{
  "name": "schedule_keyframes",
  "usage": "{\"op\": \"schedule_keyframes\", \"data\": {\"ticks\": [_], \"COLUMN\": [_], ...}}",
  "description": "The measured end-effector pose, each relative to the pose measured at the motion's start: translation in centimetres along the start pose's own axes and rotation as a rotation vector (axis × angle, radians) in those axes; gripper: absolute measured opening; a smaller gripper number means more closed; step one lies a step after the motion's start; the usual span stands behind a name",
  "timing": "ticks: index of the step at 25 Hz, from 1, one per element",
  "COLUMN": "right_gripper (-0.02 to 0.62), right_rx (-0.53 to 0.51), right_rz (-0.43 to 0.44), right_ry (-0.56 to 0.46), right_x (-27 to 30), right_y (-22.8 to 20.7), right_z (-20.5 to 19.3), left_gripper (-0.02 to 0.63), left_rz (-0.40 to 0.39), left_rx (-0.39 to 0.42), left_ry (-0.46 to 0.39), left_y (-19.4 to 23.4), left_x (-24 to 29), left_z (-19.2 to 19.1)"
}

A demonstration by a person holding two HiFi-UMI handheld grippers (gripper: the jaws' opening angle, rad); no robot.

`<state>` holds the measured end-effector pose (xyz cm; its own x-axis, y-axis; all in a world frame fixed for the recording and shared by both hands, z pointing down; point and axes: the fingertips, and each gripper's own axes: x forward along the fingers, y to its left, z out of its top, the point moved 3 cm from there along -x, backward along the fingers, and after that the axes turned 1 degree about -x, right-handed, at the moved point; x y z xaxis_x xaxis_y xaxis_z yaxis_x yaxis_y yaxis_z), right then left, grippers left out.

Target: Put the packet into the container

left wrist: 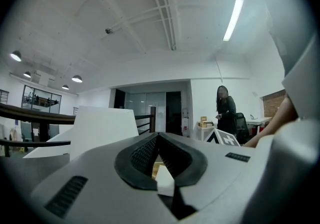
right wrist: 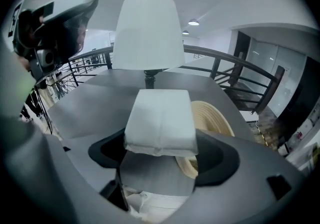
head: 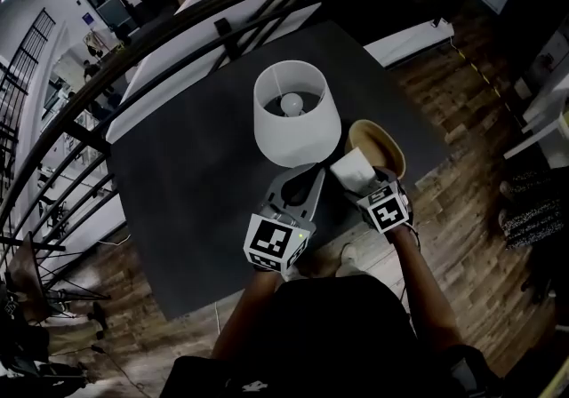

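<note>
The right gripper (right wrist: 161,150) has its jaws spread wide and pressed on the two sides of the white packet (right wrist: 160,118), carrying it clear of the dark table (head: 196,174). The packet's long axis runs forward along the line the gripper points, so its far end sticks out ahead of the jaws toward the lamp (right wrist: 147,33). What the coming move turns on is where the tan container (right wrist: 212,118) lies: in the right gripper view it sits just beyond the packet and off to its right, with the near-left part of its ridged wall hidden behind the packet's edge. In the head view the packet (head: 353,167) overlaps the container's near rim (head: 400,152) on the lamp side, so it looks to hang at the lip, not yet over the hollow. The judgement is that a short carry forward and to the right, then a release, would drop it in, leading end first. The left gripper (head: 307,181) is near the lamp base on the packet's other side, farther from the container, its jaws meeting at the tips; the pale sliver in the slit below them may only be background and cannot be named
</note>
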<state>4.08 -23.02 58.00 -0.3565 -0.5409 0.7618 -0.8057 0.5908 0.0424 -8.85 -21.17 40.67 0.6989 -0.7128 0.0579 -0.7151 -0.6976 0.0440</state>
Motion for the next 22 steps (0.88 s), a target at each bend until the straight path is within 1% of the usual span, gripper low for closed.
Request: {"op": "schedule_keyframes", "data": {"ticks": [3,7,12,15,22], "right_gripper": [0.408,0.408,0.408,0.408,0.408], "right_rx": [0.003,0.004,0.011,0.024,0.015], "right_rz": [-0.013,-0.036,-0.046,-0.044,-0.041], "right_ry": [-0.005,-0.007,0.001,0.006,0.029], "right_x": [-0.4,-0.6,-0.4,-0.1,1.0], "right_y": [-1.6,-4.1,-6.6,-7.7,-9.5], "right_z": [0.4,0.8,1.0,0.8,0.6], "left_gripper": [0.008,0.008,0.008,0.008,0.008], "left_rz": [0.003,0.008,0.016,0.027,0.046], "left_rx": [0.004,0.032,0.049,0.054,0.053], "left_ry": [0.000,0.001,0.004,0.008,0.027], "left_y": [-0.2,-0.3,-0.4,-0.3,0.1], "left_x": [0.6,1.5,2.1,2.3,2.7], "left_z": [0.2,0.3,0.4,0.3,0.0]}}
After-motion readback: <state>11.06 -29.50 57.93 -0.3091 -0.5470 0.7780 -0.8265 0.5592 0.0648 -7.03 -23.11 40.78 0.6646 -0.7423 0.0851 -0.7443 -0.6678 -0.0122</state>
